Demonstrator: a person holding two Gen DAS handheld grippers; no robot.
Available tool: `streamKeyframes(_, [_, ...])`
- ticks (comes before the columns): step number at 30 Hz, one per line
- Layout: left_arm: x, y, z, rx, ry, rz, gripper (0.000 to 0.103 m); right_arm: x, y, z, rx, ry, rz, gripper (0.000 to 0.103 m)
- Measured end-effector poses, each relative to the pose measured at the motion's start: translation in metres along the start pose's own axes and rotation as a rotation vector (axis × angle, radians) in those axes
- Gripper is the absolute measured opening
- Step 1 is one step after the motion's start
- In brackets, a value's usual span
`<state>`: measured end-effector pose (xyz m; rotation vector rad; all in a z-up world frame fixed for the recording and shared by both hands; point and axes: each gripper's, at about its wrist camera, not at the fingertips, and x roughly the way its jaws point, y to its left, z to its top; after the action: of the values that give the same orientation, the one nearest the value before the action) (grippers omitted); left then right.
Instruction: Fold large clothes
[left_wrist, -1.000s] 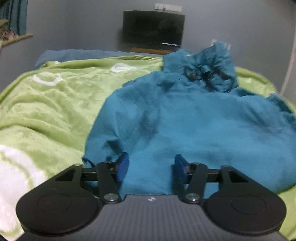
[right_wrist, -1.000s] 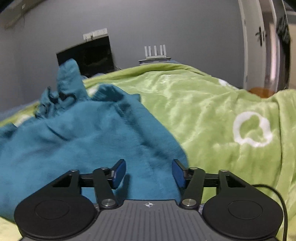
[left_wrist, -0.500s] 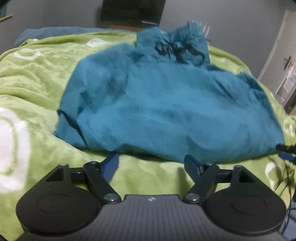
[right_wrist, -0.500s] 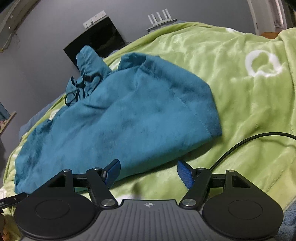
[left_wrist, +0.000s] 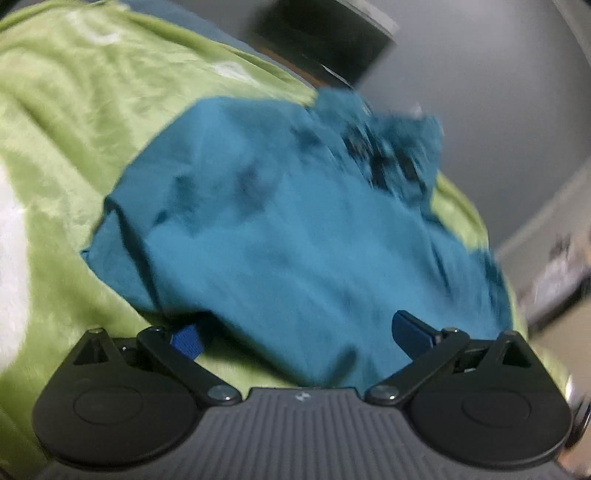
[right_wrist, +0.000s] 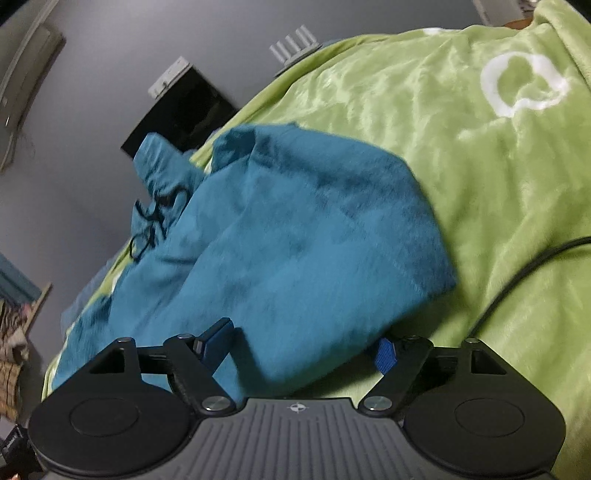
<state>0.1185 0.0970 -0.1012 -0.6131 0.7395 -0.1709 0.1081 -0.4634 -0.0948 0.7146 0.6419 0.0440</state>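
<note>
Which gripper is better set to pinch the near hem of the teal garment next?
Either, probably: both are open with the hem between their fingers. Right gripper slightly, its view of the teal garment is sharper; left gripper view is blurred.

Ahead of the fingers a lime-green blanket (right_wrist: 480, 155) with white ring patterns covers the bed, and beyond its far edge a dark television screen (right_wrist: 181, 114) and a white antennaed router (right_wrist: 295, 46) stand against a dim, plain grey wall (right_wrist: 147, 40).
</note>
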Motion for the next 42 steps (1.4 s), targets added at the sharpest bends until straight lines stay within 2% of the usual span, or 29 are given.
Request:
streamKeyframes(3, [0.003, -0.003, 0.001, -0.023, -0.050, 0.022, 0.101, -0.001, -0.005, 0.004, 0.025, -0.076, -0.001, 0.079])
streamKeyframes(6, [0.007, -0.005, 0.000, -0.030, -0.100, 0.056, 0.100, 0.005, -0.013, 0.012, 0.054, -0.113, -0.003, 0.079])
streamKeyframes(8, [0.011, -0.003, 0.002, -0.038, -0.113, 0.083, 0.090, 0.011, -0.017, 0.016, 0.075, -0.139, 0.025, 0.078])
streamKeyframes(9, [0.014, -0.005, 0.004, -0.007, -0.100, 0.132, 0.061, 0.013, -0.017, 0.018, 0.077, -0.152, 0.030, 0.068])
streamKeyframes(10, [0.017, -0.008, 0.005, 0.043, -0.081, 0.175, 0.041, 0.014, -0.016, 0.019, 0.068, -0.166, 0.027, 0.045])
streamKeyframes(11, [0.016, -0.009, 0.006, 0.071, -0.062, 0.167, 0.039, 0.014, -0.014, 0.020, 0.052, -0.175, 0.024, 0.038])
streamKeyframes(12, [0.013, -0.011, 0.007, 0.084, -0.068, 0.150, 0.033, 0.012, -0.011, 0.022, 0.035, -0.186, 0.035, 0.027])
streamKeyframes(13, [0.009, -0.013, 0.008, 0.094, -0.075, 0.134, 0.029, 0.009, -0.006, 0.023, 0.017, -0.191, 0.043, 0.023])
streamKeyframes(17, [-0.013, -0.027, 0.010, 0.171, -0.120, 0.116, 0.022, -0.011, 0.014, 0.031, -0.042, -0.228, 0.075, 0.015])
streamKeyframes(19, [-0.025, -0.032, 0.011, 0.175, -0.131, 0.110, 0.019, -0.023, 0.021, 0.035, -0.052, -0.242, 0.091, 0.014])
streamKeyframes(25, [-0.068, -0.038, 0.003, 0.194, -0.109, 0.092, 0.016, -0.078, 0.030, 0.037, -0.057, -0.229, 0.110, 0.012])
streamKeyframes(30, [-0.116, -0.043, -0.018, 0.232, -0.095, 0.055, 0.015, -0.124, 0.027, 0.034, -0.072, -0.197, 0.104, 0.012])
streamKeyframes(32, [-0.124, -0.042, -0.026, 0.240, -0.073, 0.047, 0.015, -0.131, 0.023, 0.034, -0.084, -0.178, 0.071, 0.013])
streamKeyframes(33, [-0.123, -0.040, -0.029, 0.233, -0.052, 0.054, 0.015, -0.129, 0.022, 0.034, -0.097, -0.164, 0.043, 0.017])
streamKeyframes(34, [-0.120, -0.038, -0.030, 0.228, -0.036, 0.067, 0.017, -0.125, 0.020, 0.033, -0.113, -0.151, 0.009, 0.027])
streamKeyframes(35, [-0.118, -0.036, -0.030, 0.220, -0.029, 0.078, 0.020, -0.120, 0.018, 0.032, -0.122, -0.145, -0.040, 0.032])
streamKeyframes(37, [-0.120, -0.034, -0.029, 0.214, -0.042, 0.093, 0.033, -0.117, 0.015, 0.031, -0.149, -0.162, -0.114, 0.062])
streamKeyframes(38, [-0.125, -0.033, -0.027, 0.216, -0.059, 0.102, 0.034, -0.119, 0.014, 0.031, -0.158, -0.183, -0.145, 0.065])
streamKeyframes(40, [-0.129, -0.030, -0.021, 0.213, -0.074, 0.123, 0.035, -0.122, 0.012, 0.035, -0.151, -0.231, -0.204, 0.080])
streamKeyframes(42, [-0.134, -0.031, -0.019, 0.214, -0.074, 0.143, 0.035, -0.132, 0.014, 0.037, -0.155, -0.288, -0.234, 0.082])
